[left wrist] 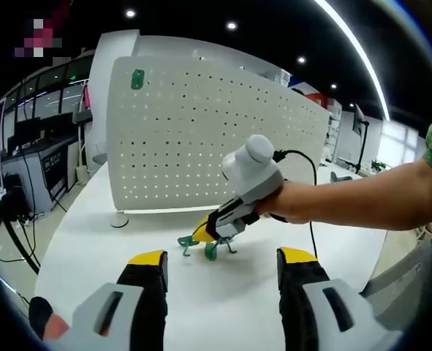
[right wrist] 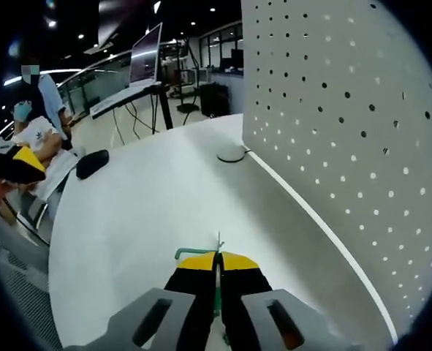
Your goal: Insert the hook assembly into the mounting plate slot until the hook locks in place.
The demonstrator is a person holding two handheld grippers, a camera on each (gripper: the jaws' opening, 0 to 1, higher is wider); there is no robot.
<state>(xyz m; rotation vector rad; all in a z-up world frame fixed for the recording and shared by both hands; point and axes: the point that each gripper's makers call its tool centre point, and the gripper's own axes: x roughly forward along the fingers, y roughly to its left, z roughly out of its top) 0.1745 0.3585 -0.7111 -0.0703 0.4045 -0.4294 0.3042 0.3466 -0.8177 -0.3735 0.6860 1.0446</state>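
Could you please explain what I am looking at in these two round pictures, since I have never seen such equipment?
A person holds a two-jaw tool in each hand; each carries a camera looking along its jaws. In the left gripper view, the left tool hangs open over a white table, and the person's hand brings the right tool down onto green hooks. The right gripper view shows that tool shut on a green hook. Behind stands a white pegboard with one green hook near its top.

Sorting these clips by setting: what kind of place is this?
Probably an open-plan office or lab: a white perforated pegboard panel stands on a white table, recessed ceiling spotlights shine overhead, and a monitor on a stand sits beyond.
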